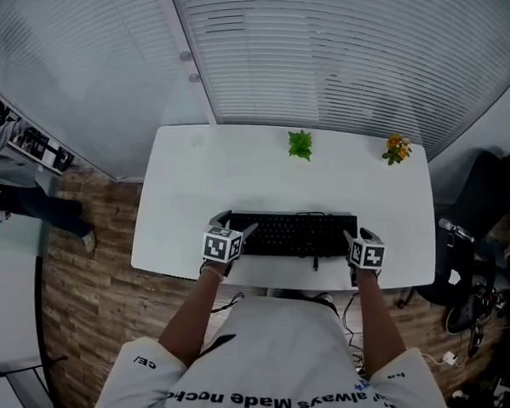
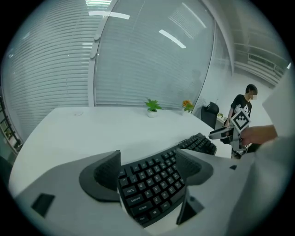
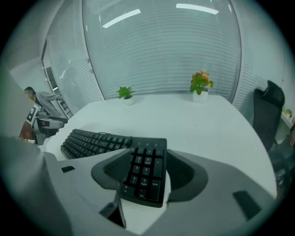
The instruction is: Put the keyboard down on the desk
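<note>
Black keyboard (image 1: 295, 233) lies level along the near edge of a white desk (image 1: 236, 170), gripped at both ends, probably to keep it level. The left gripper (image 2: 150, 175) clamps its letter end and the right gripper (image 3: 147, 168) its number pad. Beyond the keyboard stand a green plant (image 1: 300, 144), an orange-flowered plant (image 1: 396, 148) and window blinds (image 1: 332, 41).

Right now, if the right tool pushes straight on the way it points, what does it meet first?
The keyboard: its numpad end already sits in the right tool, seemingly gripped. Beyond it, probably the desk, though depth is unclear.
</note>
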The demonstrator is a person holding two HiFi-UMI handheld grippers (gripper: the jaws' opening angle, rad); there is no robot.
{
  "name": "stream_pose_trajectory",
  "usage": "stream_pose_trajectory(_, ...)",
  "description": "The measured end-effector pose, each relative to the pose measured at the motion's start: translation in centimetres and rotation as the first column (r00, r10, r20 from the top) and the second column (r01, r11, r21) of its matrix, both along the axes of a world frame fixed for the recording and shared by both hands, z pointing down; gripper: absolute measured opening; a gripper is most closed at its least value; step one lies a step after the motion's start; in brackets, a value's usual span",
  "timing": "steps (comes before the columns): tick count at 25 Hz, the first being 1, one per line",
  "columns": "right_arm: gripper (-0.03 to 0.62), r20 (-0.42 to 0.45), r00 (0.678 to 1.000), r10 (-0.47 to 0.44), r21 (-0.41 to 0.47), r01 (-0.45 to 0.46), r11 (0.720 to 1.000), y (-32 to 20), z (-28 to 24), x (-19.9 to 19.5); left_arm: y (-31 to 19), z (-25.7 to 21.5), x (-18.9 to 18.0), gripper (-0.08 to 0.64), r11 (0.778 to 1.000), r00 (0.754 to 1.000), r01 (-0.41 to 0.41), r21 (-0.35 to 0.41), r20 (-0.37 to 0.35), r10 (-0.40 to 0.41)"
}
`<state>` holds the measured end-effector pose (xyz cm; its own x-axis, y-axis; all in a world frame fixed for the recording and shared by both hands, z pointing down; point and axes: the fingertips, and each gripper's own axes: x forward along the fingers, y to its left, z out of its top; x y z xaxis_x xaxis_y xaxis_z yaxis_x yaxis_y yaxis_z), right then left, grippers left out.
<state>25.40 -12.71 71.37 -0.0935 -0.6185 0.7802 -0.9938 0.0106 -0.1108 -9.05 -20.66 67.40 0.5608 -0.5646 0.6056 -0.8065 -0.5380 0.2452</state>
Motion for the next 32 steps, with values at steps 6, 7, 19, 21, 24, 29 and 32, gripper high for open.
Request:
stream_pose_trajectory(6, 0.167, 0.023, 0.996, -0.088, 0.174, 0.082, 0.981, -1.2, -6.0, -1.3, 0.8, -7.3, 2.1, 0.297, 0.987, 0.992, -0.027, 0.159, -0.115, 0.045)
stream_pose_trajectory(7, 0.155, 0.023, 0.994, -0.102, 0.204, 0.095, 0.974, -1.3, -7.5, -1.7, 1.0, -8.6, 2.4, 0.266, 0.982, 0.990, -0.025, 0.185, -0.130, 0.050)
stream_pose_trajectory(19, 0.058, -0.013, 0.956, -0.292, 0.475, 0.263, 0.840, -0.2, -23.5, -8.4, 4.7, -23.8, 5.4, 0.094, 0.875, 0.955, -0.010, 0.483, -0.254, 0.151)
stream_pose_trajectory(21, 0.052, -0.027, 0.948, -0.316, 0.502, 0.287, 0.816, 0.3, -25.5, -9.4, 5.4, -25.9, 5.7, 0.082, 0.852, 0.949, -0.001, 0.523, -0.268, 0.166)
stream_pose_trajectory(24, 0.042, -0.058, 0.932, -0.357, 0.539, 0.330, 0.775, 1.2, -27.9, -10.7, 6.7, -28.9, 6.2, 0.070, 0.829, 0.943, 0.001, 0.559, -0.276, 0.184)
stream_pose_trajectory(29, 0.032, -0.093, 0.912, -0.400, 0.591, 0.374, 0.715, 2.5, -32.0, -13.1, 8.3, -32.7, 6.5, 0.058, 0.780, 0.933, 0.030, 0.625, -0.297, 0.202)
stream_pose_trajectory(32, 0.029, -0.098, 0.904, -0.415, 0.610, 0.384, 0.693, 3.0, -33.6, -14.0, 8.7, -33.7, 6.4, 0.055, 0.779, 0.931, 0.042, 0.625, -0.308, 0.196)
